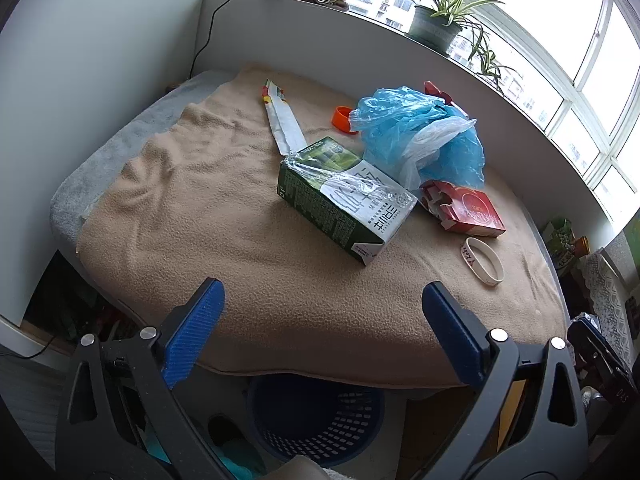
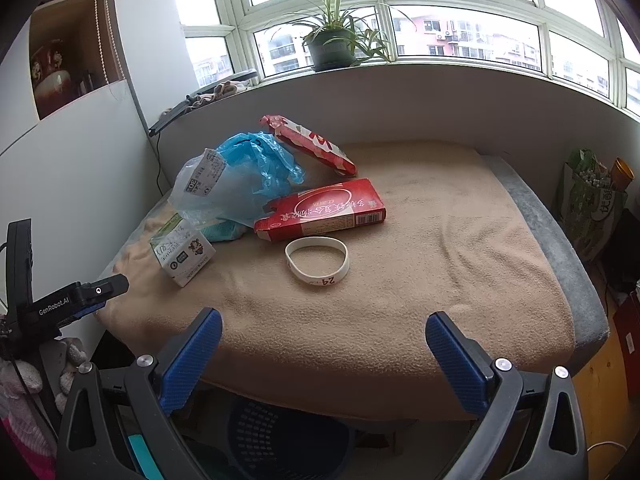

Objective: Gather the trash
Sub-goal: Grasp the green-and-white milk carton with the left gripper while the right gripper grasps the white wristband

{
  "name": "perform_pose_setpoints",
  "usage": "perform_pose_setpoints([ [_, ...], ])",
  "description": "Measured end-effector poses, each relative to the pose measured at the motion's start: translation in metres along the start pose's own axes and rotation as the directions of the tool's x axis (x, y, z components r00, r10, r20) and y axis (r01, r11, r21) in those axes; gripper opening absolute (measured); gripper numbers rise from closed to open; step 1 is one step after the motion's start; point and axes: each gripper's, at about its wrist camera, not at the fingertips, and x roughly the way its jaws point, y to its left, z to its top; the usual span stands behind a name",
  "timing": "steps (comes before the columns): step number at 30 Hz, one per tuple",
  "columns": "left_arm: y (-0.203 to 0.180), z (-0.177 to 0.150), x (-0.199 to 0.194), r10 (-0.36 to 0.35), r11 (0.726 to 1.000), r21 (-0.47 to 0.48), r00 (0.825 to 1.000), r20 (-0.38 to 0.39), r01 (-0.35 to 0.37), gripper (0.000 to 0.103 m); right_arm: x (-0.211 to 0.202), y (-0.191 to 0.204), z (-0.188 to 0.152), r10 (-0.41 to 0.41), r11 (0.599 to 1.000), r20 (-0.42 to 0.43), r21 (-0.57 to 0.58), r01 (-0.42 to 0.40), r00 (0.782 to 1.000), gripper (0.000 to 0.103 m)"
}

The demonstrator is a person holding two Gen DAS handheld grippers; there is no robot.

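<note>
Taking the green-and-white carton as the landmark on the blanket-covered counter, and reading the left wrist view from left to right: a flattened white wrapper lies just beyond the carton's far-left end, an orange cap sits behind it, a heap of blue and clear plastic bags rises right behind its far-right side, a red box lies just to its right, and a white wristband rests nearer and further right again. A second red box leans behind the bags. The left gripper has its jaws spread wide and empty, facing the carton straight ahead; the carton's long axis runs diagonally from far left to near right. The right gripper is likewise parted and holds nothing, with the wristband directly ahead of it. A dark mesh bin stands below the counter's near edge. The left gripper looks better placed for the carton, the right for the wristband.
</note>
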Motion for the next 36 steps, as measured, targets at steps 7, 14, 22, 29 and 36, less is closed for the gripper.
perform_pose_setpoints([
  [7, 0.000, 0.021, 0.025, -0.025, 0.997, -0.070, 0.999, -0.044, 0.022, 0.098, 0.016, -0.009, -0.001, 0.010, 0.999, -0.045, 0.038, -0.008, 0.999, 0.103],
  [14, -0.019, 0.050, 0.053, -0.029, 0.992, -0.127, 0.998, -0.063, 0.020, 0.098, 0.025, -0.016, -0.006, 0.001, 0.998, -0.069, 0.059, 0.003, 0.998, 0.102],
  [22, -0.053, 0.053, 0.085, 0.096, 0.994, -0.047, 0.992, -0.085, -0.101, 0.098, 0.034, -0.025, -0.004, -0.006, 0.997, -0.087, 0.077, 0.013, 0.996, 0.100],
  [29, -0.044, 0.052, 0.097, 0.167, 0.984, -0.046, 0.984, -0.066, -0.170, 0.098, 0.041, -0.021, -0.003, -0.009, 0.998, -0.091, 0.058, 0.014, 0.996, 0.100],
  [36, 0.001, 0.050, 0.089, 0.155, 0.986, -0.049, 0.985, -0.075, -0.159, 0.098, 0.050, -0.016, -0.002, 0.004, 0.999, -0.100, 0.049, 0.001, 0.995, 0.100],
])
